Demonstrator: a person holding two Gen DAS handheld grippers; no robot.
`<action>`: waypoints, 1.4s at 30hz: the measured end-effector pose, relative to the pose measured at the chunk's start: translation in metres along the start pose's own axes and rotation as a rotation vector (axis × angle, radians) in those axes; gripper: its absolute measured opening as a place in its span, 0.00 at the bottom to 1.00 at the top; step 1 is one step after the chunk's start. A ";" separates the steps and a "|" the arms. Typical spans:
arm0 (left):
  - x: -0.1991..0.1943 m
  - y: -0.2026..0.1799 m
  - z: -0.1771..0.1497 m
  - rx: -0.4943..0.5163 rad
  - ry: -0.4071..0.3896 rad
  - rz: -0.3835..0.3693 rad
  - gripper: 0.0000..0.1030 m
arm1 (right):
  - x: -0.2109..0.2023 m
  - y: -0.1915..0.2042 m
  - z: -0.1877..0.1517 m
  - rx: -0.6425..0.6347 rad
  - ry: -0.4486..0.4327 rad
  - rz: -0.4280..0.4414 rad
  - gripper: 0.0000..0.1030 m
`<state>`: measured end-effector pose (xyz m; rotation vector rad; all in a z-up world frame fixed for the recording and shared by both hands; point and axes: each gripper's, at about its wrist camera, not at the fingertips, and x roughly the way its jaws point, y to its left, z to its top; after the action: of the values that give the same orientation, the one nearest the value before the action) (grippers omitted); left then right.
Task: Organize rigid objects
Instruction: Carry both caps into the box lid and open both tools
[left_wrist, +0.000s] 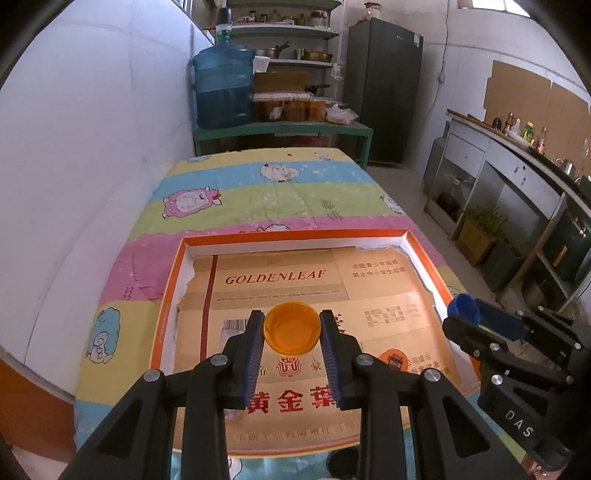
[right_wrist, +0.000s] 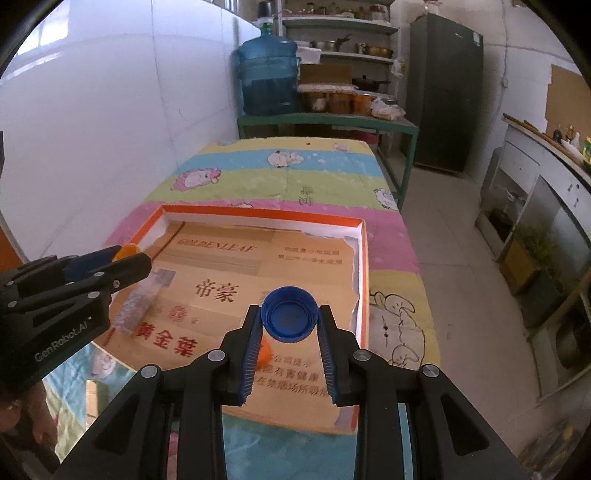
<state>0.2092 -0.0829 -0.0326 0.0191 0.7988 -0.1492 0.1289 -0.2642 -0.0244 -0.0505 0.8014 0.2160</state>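
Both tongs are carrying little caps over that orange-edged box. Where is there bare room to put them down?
The cardboard floor of the box is bare nearly everywhere, from the GOLDENLEAF print to the near edge. The striped cloth beyond the box's far rim is free too. It is crowded only by the tongs: left holding the orange cap, right the blue cap.

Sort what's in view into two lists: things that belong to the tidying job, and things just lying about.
Job:
- orange cap, held in the left gripper
- blue cap, held in the right gripper
- orange-rimmed box lined with cardboard

Lying about:
- water jug
- shelves with pots and jars
- fridge
- counter with bottles
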 end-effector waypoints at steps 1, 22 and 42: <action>0.005 0.000 0.001 0.000 0.009 0.002 0.30 | 0.004 -0.001 0.001 -0.003 0.009 0.004 0.29; 0.071 -0.003 -0.005 -0.009 0.169 -0.051 0.30 | 0.081 -0.007 0.011 -0.020 0.185 0.038 0.29; 0.076 0.002 -0.009 -0.004 0.176 -0.123 0.31 | 0.092 -0.007 0.005 -0.022 0.196 0.040 0.42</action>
<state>0.2555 -0.0896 -0.0935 -0.0211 0.9767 -0.2644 0.1967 -0.2548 -0.0871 -0.0772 0.9963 0.2605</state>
